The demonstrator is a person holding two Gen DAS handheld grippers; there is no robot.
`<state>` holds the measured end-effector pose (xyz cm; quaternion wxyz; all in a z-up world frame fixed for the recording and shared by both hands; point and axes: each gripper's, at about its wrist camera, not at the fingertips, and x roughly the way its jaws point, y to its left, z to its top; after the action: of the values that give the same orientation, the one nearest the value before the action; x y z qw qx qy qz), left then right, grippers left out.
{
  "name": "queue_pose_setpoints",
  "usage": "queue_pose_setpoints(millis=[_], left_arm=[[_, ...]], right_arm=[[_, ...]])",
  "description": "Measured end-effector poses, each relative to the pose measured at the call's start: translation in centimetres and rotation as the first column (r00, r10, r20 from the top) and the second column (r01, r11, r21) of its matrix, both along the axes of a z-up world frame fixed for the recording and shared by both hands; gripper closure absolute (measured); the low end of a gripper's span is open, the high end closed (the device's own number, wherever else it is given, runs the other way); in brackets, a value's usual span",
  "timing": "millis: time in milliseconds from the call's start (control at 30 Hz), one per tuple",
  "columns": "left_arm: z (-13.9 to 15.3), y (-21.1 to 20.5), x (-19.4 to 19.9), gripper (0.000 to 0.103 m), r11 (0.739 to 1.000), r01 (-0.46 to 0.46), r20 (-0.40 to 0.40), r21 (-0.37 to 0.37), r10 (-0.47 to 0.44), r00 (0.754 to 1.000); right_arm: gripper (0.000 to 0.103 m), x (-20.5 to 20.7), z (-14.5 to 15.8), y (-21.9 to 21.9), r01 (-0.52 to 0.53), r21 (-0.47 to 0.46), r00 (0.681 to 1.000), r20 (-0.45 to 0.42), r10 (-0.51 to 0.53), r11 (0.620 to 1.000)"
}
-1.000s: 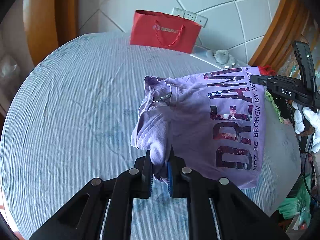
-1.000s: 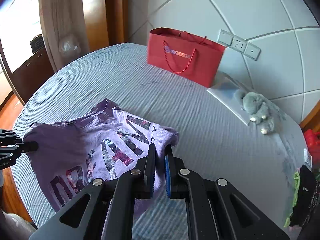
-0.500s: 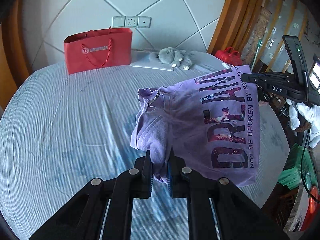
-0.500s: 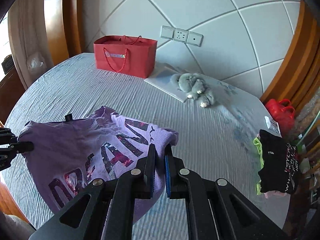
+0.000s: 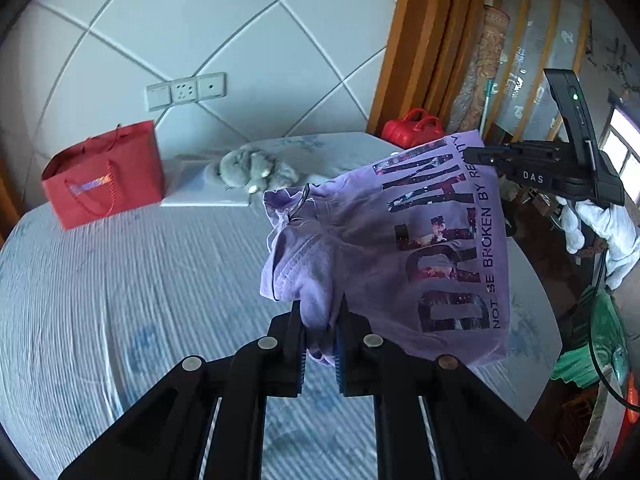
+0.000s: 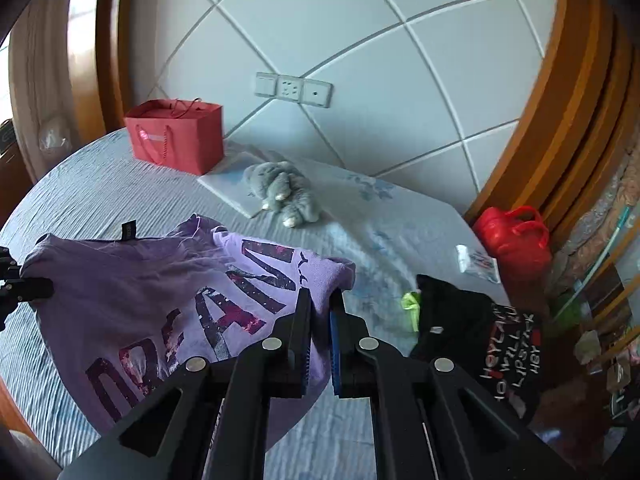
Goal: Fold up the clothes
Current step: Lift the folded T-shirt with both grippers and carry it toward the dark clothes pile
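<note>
A purple T-shirt (image 5: 400,248) with dark "DREAM" lettering hangs in the air above the blue striped bed (image 5: 120,280), stretched between both grippers. My left gripper (image 5: 319,312) is shut on one bunched corner of it. My right gripper (image 6: 320,300) is shut on the opposite corner of the shirt (image 6: 168,292). The right gripper also shows in the left wrist view (image 5: 480,156), pinching the shirt's far edge. The left gripper's tip shows at the left edge of the right wrist view (image 6: 24,284).
A red paper bag (image 6: 176,136), a grey plush toy (image 6: 280,192) on a flat pillow, and a folded black garment (image 6: 480,332) lie on the bed. A red handbag (image 6: 512,236) sits at the bed's right edge. The padded white headboard stands behind.
Both grippers have lifted the shirt higher off the bed and tilted up, so the headboard and wall fill more of each view. Both stay shut on the shirt.
</note>
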<state>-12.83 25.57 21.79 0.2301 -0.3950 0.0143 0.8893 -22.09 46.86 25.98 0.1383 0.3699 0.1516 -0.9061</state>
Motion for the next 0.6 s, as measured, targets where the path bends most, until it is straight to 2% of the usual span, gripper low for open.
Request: queue_pose_setpoints(millis=[200, 300, 400, 500, 600], left_arm=[[1.5, 9.9, -2.4, 0.094, 0.999, 0.054, -0.028, 0.002, -0.053, 0.998], [1.4, 15.8, -3.8, 0.094, 0.999, 0.03, -0.037, 0.029, -0.029, 0.999], [0.4, 21.9, -5.1, 0.094, 0.998, -0.023, -0.018, 0.053, 0.024, 1.0], [-2.0, 27.4, -6.9, 0.094, 0.997, -0.058, 0.034, 0.052, 0.057, 0.998], [-4.7, 32.6, -8.7, 0.094, 0.994, -0.097, 0.092, 0.047, 0.092, 0.992]], right_arm=[[0.096, -2.9, 2.8, 9.2, 0.051, 0.031, 0.998, -0.046, -0.049, 0.998], [0.096, -4.9, 3.5, 14.1, 0.034, 0.05, 0.998, -0.063, -0.031, 0.998], [0.096, -7.7, 3.6, 19.3, -0.008, 0.076, 0.997, -0.074, 0.014, 0.997], [0.096, -11.0, 3.2, 24.3, -0.04, 0.09, 0.996, -0.077, 0.047, 0.995], [0.096, -15.2, 0.7, 28.7, -0.053, 0.093, 0.998, -0.039, 0.056, 0.994]])
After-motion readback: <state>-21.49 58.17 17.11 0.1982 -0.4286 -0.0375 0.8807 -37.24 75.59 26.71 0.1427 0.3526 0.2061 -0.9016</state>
